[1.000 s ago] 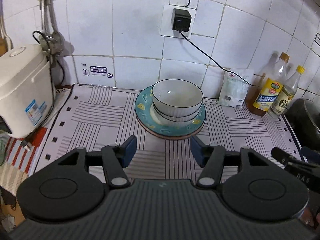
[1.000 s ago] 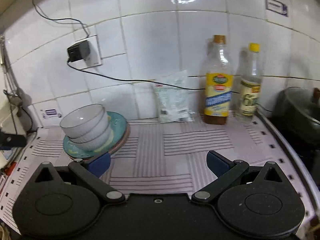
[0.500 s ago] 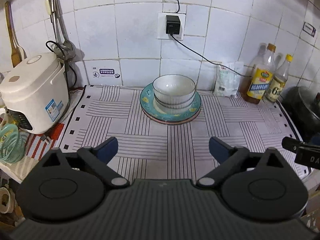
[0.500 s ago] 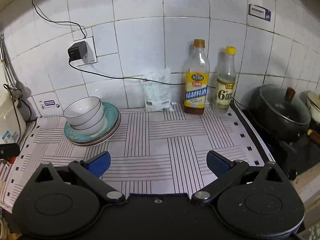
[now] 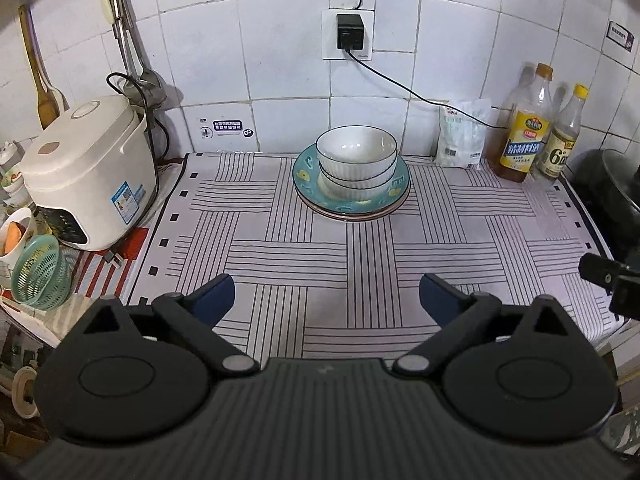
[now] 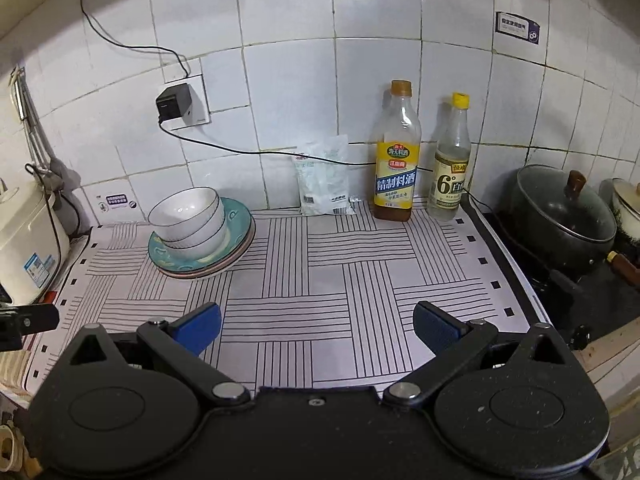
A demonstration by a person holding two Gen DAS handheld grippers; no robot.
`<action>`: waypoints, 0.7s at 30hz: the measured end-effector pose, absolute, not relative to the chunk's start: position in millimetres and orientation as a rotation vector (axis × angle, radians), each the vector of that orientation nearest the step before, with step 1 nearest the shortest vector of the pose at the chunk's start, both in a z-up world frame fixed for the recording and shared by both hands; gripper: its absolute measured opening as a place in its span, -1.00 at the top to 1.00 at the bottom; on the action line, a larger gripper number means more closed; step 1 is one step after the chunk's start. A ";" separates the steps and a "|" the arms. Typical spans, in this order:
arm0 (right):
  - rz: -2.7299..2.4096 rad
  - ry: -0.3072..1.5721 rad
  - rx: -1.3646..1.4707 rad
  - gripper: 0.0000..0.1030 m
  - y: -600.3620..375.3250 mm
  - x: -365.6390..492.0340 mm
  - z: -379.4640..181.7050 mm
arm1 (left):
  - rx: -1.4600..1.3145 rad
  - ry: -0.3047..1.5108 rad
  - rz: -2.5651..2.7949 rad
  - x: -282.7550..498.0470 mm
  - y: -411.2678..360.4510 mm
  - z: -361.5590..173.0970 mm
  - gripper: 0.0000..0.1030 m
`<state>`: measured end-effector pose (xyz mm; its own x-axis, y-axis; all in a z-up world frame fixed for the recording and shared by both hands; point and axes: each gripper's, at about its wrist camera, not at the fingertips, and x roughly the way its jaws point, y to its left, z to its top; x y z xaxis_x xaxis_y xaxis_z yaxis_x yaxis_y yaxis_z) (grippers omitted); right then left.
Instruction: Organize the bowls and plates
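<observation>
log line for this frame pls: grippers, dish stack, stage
left gripper: open, empty | right gripper: open, empty | bowls: two nested on plates | stage: stack looks done, both grippers clear of it

lg bottle (image 6: 396, 160): "精制料酒" | sm bottle (image 6: 451, 168): "6°" | other labels unreadable

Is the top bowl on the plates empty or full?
Empty: the top bowl shows only its bare white inside, seen from both cameras.

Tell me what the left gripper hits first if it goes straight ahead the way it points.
Likely the stack of white ribbed bowls on the teal plate; the left gripper is open and centred on it over bare striped mat. Height is unclear.
</observation>
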<state>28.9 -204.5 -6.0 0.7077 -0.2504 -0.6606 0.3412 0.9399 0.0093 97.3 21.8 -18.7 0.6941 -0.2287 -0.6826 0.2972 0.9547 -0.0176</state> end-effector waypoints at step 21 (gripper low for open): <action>-0.372 0.695 0.114 -1.00 -192.6 19.6 4.8 | 0.133 0.689 -0.269 73.4 22.0 -4.1 -0.94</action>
